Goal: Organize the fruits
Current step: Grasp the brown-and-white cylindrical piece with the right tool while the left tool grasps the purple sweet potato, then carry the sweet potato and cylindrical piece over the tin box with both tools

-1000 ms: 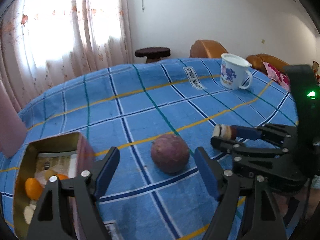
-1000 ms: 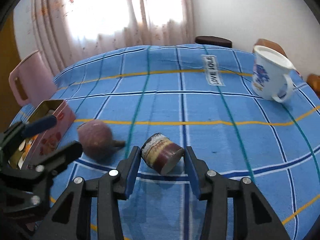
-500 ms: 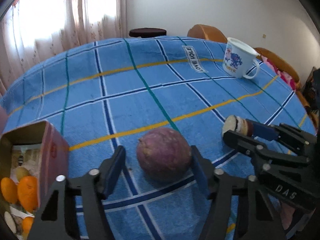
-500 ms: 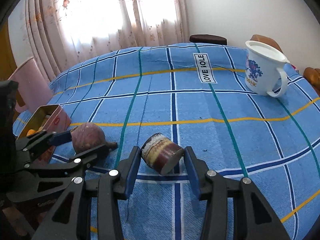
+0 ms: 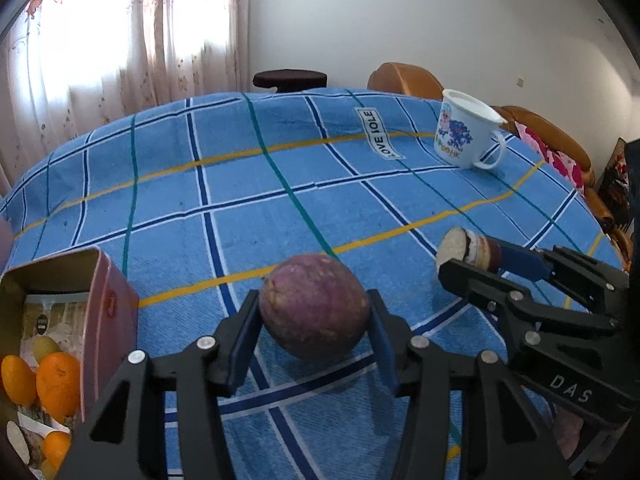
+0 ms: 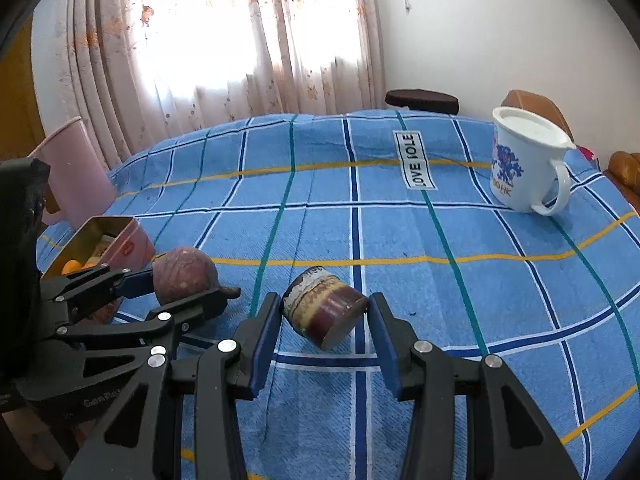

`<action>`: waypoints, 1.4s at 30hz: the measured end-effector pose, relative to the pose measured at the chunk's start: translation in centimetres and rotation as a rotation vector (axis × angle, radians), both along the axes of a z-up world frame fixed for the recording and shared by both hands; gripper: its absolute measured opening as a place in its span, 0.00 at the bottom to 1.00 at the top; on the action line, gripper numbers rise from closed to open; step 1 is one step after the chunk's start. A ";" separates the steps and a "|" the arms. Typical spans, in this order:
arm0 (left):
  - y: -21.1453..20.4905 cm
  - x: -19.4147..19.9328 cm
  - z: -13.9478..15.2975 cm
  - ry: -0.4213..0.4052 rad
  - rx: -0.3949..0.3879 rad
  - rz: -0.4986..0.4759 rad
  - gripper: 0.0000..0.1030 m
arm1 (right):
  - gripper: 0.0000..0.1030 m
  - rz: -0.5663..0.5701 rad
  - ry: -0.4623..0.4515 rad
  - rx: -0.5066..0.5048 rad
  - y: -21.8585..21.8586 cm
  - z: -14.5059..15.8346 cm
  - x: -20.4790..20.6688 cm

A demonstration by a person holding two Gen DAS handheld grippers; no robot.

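Note:
A round purple-brown fruit [image 5: 314, 306] sits between the blue pads of my left gripper [image 5: 312, 328], which is shut on it just above the blue checked tablecloth. It also shows in the right wrist view [image 6: 182, 276]. My right gripper [image 6: 324, 328] is shut on a short brown-and-cream cut fruit piece [image 6: 324, 312]; its cut end also shows in the left wrist view [image 5: 466, 246]. An open pink tin [image 5: 60, 320] at the left holds several orange fruits [image 5: 56, 384].
A white mug with a blue print [image 6: 524, 160] stands at the far right of the table. A pink jug [image 6: 72, 176] stands behind the tin [image 6: 108, 240]. Chairs and a dark stool [image 5: 290, 78] lie beyond the table's far edge.
My left gripper has moved forward around the purple fruit and closed on it. My right gripper has kept its hold on the cut piece.

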State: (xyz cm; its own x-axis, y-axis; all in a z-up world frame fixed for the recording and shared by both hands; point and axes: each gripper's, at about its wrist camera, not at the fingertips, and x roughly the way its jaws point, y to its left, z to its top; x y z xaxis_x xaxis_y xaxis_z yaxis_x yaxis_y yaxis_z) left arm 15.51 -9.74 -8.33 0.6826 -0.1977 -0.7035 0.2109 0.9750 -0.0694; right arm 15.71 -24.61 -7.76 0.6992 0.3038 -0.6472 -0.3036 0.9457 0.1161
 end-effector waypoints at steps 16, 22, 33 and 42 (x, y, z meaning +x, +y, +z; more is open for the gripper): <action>0.8 -1.6 1.4 -0.115 -0.005 0.061 0.51 | 0.45 0.016 -0.082 0.017 0.0 1.0 -1.4; 0.9 -2.3 1.9 -0.163 -0.004 0.078 0.51 | 0.45 0.017 -0.114 0.019 -0.1 1.3 -1.9; 0.7 -3.6 2.7 -0.248 0.004 0.090 0.51 | 0.45 0.024 -0.183 0.023 -0.2 1.9 -3.2; 0.6 -4.8 3.2 -0.314 0.013 0.100 0.51 | 0.45 0.029 -0.230 0.023 -0.2 2.3 -3.9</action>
State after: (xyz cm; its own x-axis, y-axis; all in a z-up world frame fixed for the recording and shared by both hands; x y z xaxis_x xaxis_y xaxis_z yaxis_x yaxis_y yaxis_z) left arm 10.75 -9.16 -5.13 0.8820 -0.1112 -0.4579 0.1233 0.9924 -0.0034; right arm 11.78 -24.82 -5.41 0.8184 0.3382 -0.4646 -0.3510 0.9343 0.0618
